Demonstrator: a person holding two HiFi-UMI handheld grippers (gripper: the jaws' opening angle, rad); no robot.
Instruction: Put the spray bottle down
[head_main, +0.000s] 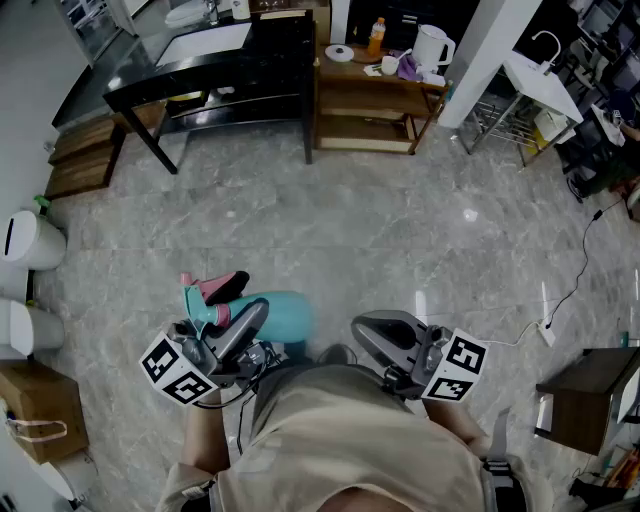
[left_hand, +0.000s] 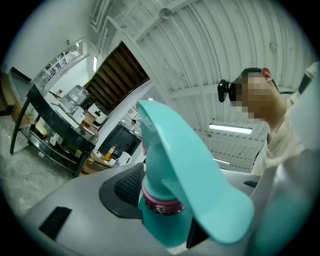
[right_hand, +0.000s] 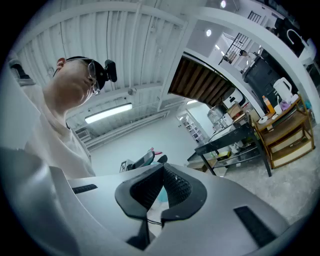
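Spray bottle (head_main: 283, 312): teal, held at lower left of the head view in the wide-set jaws of the left gripper (head_main: 240, 325). The clamped neck is shown only in the left gripper view. Right gripper (head_main: 385, 335): jaws closed together, nothing held.

Teal spray bottle (head_main: 285, 312) up off the floor, lying roughly level, pink collar ring at the neck, teal trigger head with a pink tip, neck pinched between the jaws of the left gripper (head_main: 240, 325)

The spray bottle (head_main: 278, 314) is teal (collar (left_hand: 160, 202) pink), the floor (head_main: 400, 240) veined grey.
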